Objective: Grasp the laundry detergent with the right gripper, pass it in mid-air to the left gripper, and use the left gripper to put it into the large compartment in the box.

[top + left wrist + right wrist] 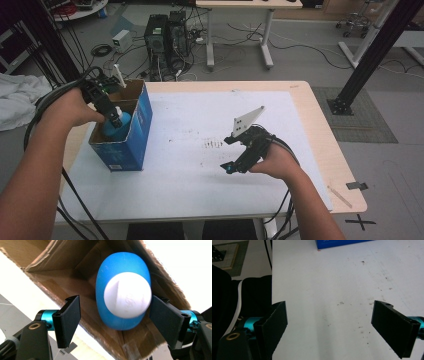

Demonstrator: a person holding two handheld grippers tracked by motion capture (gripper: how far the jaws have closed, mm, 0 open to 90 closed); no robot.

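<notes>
Black jaws of the left gripper [116,322] stand apart beside a blue bottle [117,315] with a white cap [127,298], not pressing it. Its base is hidden inside the cardboard box [135,127]. Away from the box, the right gripper [337,327] gapes empty.

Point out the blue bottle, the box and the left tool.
Bottle [127,298]: left gripper view, white cap.
Box [143,117]: high view, blue side wall.
Left tool [115,320]: left gripper view, midway between its tips.

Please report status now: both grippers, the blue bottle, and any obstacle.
Left gripper open over the blue box, fingers clear of the blue bottle. Bottle upright inside the box. Right gripper open, empty, above the white table. Box walls close around the bottle.
</notes>
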